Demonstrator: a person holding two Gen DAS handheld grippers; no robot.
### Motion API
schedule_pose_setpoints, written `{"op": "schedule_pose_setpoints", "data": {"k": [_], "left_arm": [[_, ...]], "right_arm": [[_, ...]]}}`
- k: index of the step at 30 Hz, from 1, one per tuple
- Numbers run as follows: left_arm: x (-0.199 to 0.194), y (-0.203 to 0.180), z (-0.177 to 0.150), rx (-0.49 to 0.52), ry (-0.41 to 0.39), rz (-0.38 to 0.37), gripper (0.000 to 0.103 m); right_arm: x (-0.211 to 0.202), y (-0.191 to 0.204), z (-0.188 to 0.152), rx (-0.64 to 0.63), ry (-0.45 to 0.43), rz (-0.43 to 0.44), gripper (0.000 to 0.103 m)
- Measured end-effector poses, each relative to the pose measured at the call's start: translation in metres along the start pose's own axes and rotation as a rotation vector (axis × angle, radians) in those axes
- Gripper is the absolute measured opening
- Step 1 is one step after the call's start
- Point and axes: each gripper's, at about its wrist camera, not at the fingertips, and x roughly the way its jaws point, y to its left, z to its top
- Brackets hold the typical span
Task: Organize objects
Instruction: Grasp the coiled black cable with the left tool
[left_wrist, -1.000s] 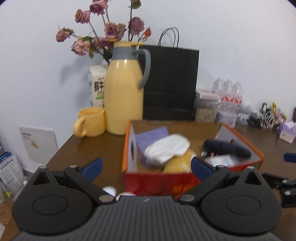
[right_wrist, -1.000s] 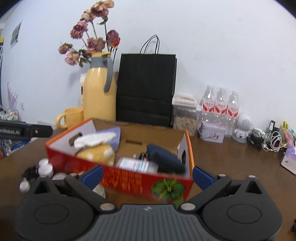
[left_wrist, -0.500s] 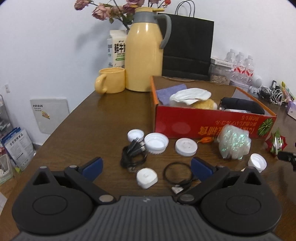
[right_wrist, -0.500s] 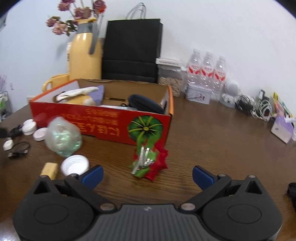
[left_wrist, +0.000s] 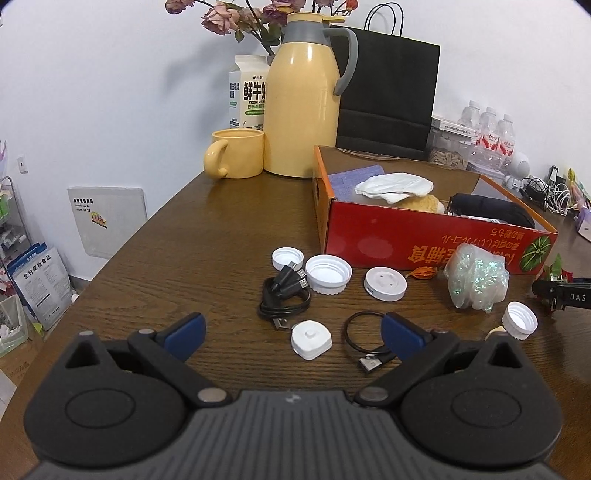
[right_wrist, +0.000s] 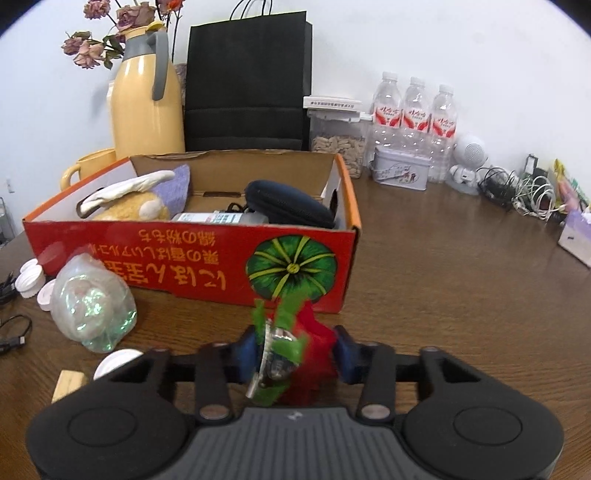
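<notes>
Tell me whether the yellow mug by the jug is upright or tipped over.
Upright: the yellow mug stands on its base beside the jug, rim upward, handle at its side.

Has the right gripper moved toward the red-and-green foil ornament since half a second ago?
Yes. The right gripper came forward toward the red cardboard box; its jaws are closing around the red-and-green foil ornament.

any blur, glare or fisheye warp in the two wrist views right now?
Left wrist: sharp, even light; glare streak on the yellow flask; fisheye bows the black bag and darkens the corners. Right wrist: background sharp, but the red-green ornament between the closing right claw pads is motion-smeared; the water bottles lean inward at the edge.
</notes>
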Motion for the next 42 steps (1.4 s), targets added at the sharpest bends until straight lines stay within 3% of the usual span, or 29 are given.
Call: {"op": "schedule_pose_setpoints", "data": {"k": [10,15,28,32,34,38,40,42], "left_arm": [[0.012,0.007,-0.003,-0.023,0.017,0.014,0.103],[0.024,0.012,0.004,-0.020,0.005,0.056,0.103],[0.062,0.012,0.019,0.031,0.038,0.086,0.103],[0.069,0.011,0.018,0.039,0.050,0.074,0.096],[0.071,0.011,0.018,0.039,0.054,0.063,0.077],[0.070,0.009,0.016,0.049,0.040,0.025,0.059],[0.068,0.008,0.015,0.050,0.032,0.001,0.039],[0.066,0.010,0.015,0.039,0.027,-0.015,0.039]], "right_arm": [[-0.030,0.004,-0.008,0.000,-0.139,0.015,0.035],[-0.050,0.016,-0.017,-0.026,-0.200,0.032,0.035],[-0.056,0.033,-0.027,-0.073,-0.210,0.029,0.035],[-0.056,0.032,-0.027,-0.074,-0.206,0.029,0.035],[-0.055,0.033,-0.027,-0.074,-0.205,0.029,0.035],[-0.054,0.032,-0.027,-0.068,-0.199,0.030,0.035],[-0.054,0.033,-0.027,-0.066,-0.198,0.029,0.035],[-0.053,0.033,-0.027,-0.066,-0.197,0.027,0.035]]}}
